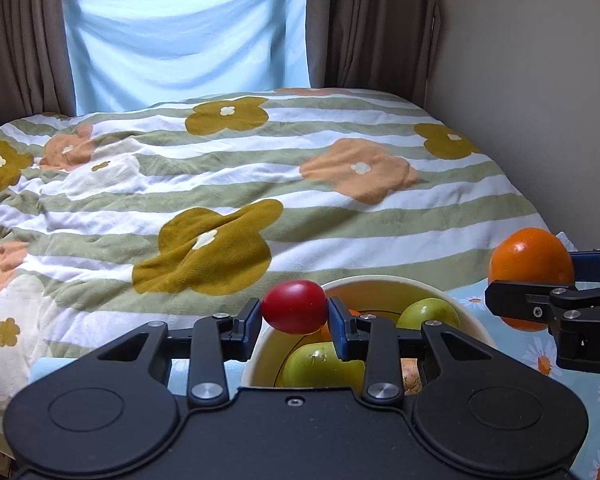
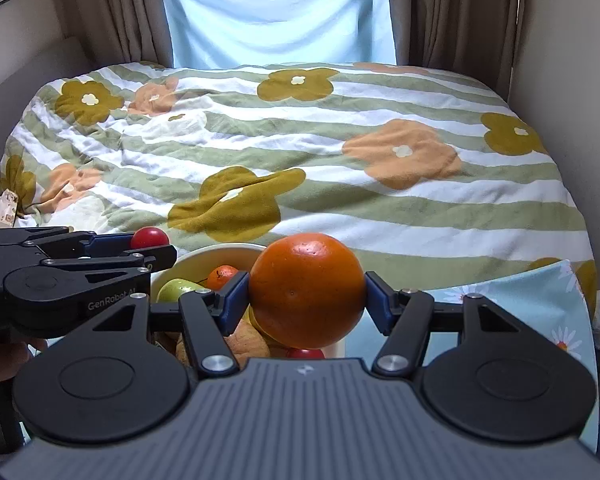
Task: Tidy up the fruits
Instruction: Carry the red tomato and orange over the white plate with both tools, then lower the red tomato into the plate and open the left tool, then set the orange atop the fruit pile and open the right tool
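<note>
Both grippers are loaded as we look along them. Our left gripper (image 1: 295, 312) is clenched on a small red fruit (image 1: 295, 306), its blue pads pressing the fruit from either side at lower centre of the left wrist view. The fruit hangs over the near-left rim of a cream bowl (image 1: 384, 280), which sits low in the frame just right of centre. Inside the bowl we see two green apples (image 1: 429, 313), one to the right and one nearer the camera, with a sliver of something orange between them.

Our right gripper (image 2: 306, 294) grasps a large orange fruit (image 2: 307, 290) at centre of the right wrist view, pads touching its left and right flanks. It is held up over the right part of the bowl (image 2: 204, 254), whose rim shows left of centre. In there we make out a green apple (image 2: 178, 289), a small mandarin (image 2: 223, 276), a tan roundish item we cannot identify, and a red fruit (image 2: 305, 353) peeking out below the orange one.

At the right edge of the left wrist view the orange fruit and right gripper appear beside the bowl. A light blue daisy-print cloth (image 2: 532, 304) covers the bench at lower right. Behind lies a bed with a striped flower-pattern quilt (image 1: 260, 168), and brown curtains (image 1: 364, 20) hang across the upper frame.
</note>
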A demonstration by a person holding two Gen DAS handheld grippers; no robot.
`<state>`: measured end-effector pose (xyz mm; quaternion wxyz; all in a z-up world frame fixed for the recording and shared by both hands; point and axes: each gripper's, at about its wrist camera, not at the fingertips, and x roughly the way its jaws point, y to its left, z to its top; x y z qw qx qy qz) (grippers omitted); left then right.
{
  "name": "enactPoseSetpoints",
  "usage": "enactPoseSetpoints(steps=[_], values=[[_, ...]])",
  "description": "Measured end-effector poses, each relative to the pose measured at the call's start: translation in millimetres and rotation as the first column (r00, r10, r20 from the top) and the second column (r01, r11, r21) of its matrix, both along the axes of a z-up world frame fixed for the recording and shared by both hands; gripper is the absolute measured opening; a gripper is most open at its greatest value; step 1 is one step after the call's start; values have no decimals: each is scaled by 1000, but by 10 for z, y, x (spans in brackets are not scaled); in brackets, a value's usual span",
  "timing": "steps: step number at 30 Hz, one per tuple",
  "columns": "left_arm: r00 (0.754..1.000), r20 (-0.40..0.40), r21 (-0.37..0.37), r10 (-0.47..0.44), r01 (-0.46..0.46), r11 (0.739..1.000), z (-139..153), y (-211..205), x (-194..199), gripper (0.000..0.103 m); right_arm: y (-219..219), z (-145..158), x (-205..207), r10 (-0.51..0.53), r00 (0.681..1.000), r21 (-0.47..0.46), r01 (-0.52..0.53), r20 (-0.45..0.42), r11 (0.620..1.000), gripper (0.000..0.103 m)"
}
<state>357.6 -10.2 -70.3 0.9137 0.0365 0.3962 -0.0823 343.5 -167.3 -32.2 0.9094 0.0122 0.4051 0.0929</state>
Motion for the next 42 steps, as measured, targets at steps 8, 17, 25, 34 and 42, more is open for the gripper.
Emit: enactPoseSetpoints(steps=[8,17,25,34,42], values=[[999,-37,-18,-15,14,1000,-158,-19,169,43,-27,-73,104,-16,1000,-9,16,-14,1000,76],[1000,27,-6,-7,7,1000,5,72,16,81,-12,-18,180,-16,1000,-13,16,-1,1000,76],[996,64,24,64,-65,998,168,394,-235,96,187,-11,279,50,999,-6,-50,3,999,76],[985,56,16,161,-163,987,168,717,-370,96,524,-156,355,165,986,-10,-165,-7,986,76],[978,47,5,205,-206,979,136,870,-456,96,663,-312,372,218,975,-4,-218,-31,976,76]])
